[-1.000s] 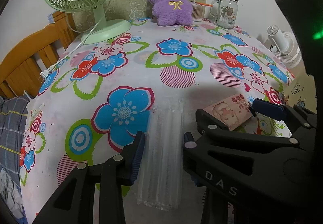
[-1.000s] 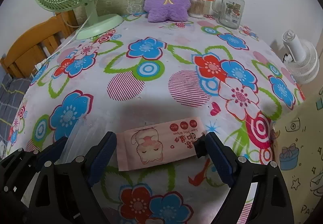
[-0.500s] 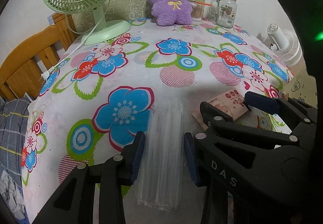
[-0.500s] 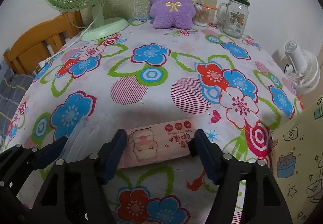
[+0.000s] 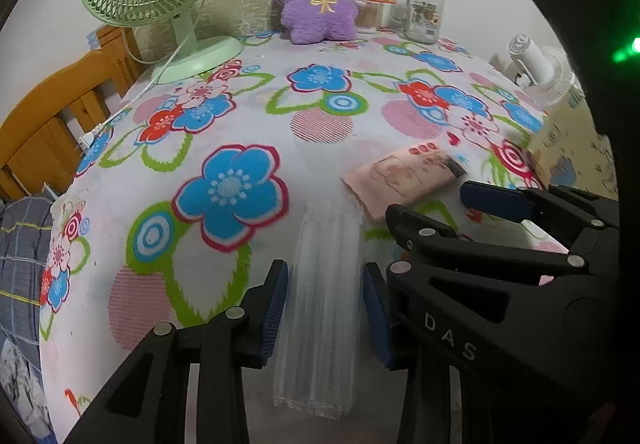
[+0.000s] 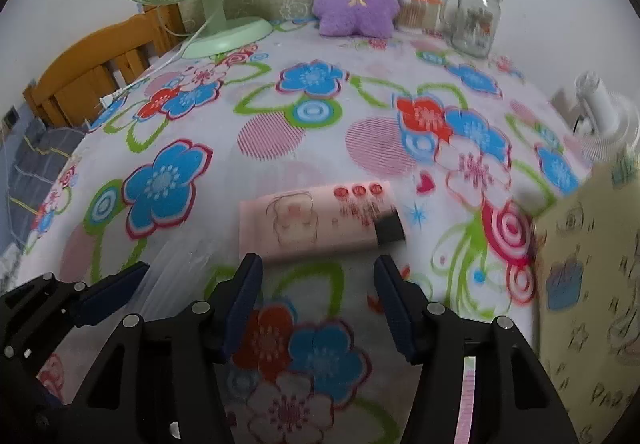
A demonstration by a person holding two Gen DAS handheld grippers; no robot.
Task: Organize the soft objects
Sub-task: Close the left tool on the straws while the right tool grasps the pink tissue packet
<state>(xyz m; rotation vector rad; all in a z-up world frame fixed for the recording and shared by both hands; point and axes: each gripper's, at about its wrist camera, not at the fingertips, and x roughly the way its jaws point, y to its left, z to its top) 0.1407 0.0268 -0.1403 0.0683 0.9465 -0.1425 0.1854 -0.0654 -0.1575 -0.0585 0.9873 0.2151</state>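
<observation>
Black tongs (image 5: 324, 308), blue pads, silver screws, "DAS" mark.

We read "DAS" in pale raised letters on the black plastic right gripper (image 5: 424, 212); print on the pink tissue pack (image 6: 316, 220) is blurred.

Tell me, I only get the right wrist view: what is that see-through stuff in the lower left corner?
Observer: A clear ribbed plastic pack, lying lengthwise between the left claw's two arms.
Operator: Is the claw holding it?
Observer: It seems so; the blue pads sit against both its sides.
Operator: Is it long?
Observer: Yes. It runs past the pads both ways, and its far end stops beside the pink cartoon-printed wipes pack.
</observation>
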